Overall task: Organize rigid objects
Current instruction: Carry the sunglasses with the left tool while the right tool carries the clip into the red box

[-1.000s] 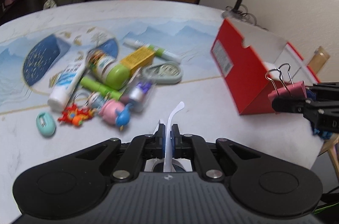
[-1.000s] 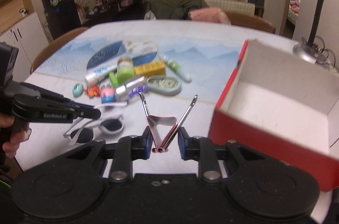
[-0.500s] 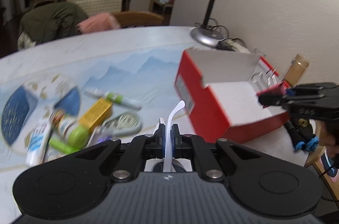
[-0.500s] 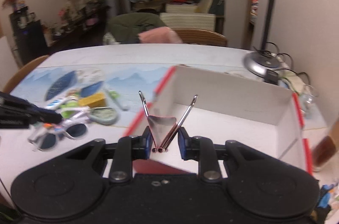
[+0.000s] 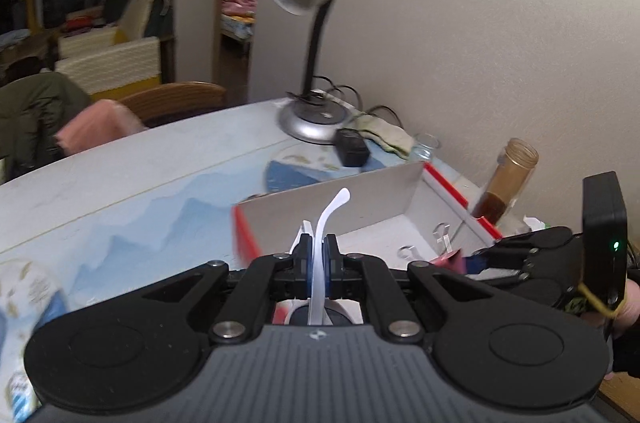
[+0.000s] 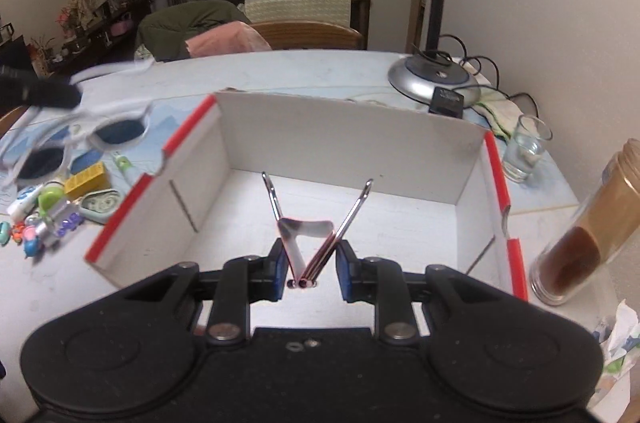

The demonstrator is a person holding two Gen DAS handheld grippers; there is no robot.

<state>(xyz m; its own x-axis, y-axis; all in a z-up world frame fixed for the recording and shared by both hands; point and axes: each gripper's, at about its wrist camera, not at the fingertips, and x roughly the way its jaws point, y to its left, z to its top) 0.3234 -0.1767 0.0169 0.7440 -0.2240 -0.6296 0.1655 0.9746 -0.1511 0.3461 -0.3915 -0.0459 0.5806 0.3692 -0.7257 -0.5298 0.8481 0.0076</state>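
Observation:
My left gripper (image 5: 316, 255) is shut on the white arm of a pair of sunglasses (image 5: 326, 223) and holds them in the air near the left wall of the red box (image 5: 444, 191). The sunglasses (image 6: 100, 131) with dark lenses show in the right wrist view, left of the box (image 6: 348, 139). My right gripper (image 6: 310, 259) is over the box's white floor. A pink binder clip (image 6: 308, 243) sits between its fingers with a gap on each side. The clip also shows in the left wrist view (image 5: 448, 257).
A pile of small items (image 6: 56, 199) lies on the table left of the box. A desk lamp (image 6: 434, 75), a black adapter (image 6: 446, 101), a glass (image 6: 524, 151) and a jar of brown powder (image 6: 584, 235) stand right of and behind the box.
Both grippers moved toward the box. The right gripper's fingers have spread apart from the clip, which is now low over the box floor. The sunglasses rose beside the box.

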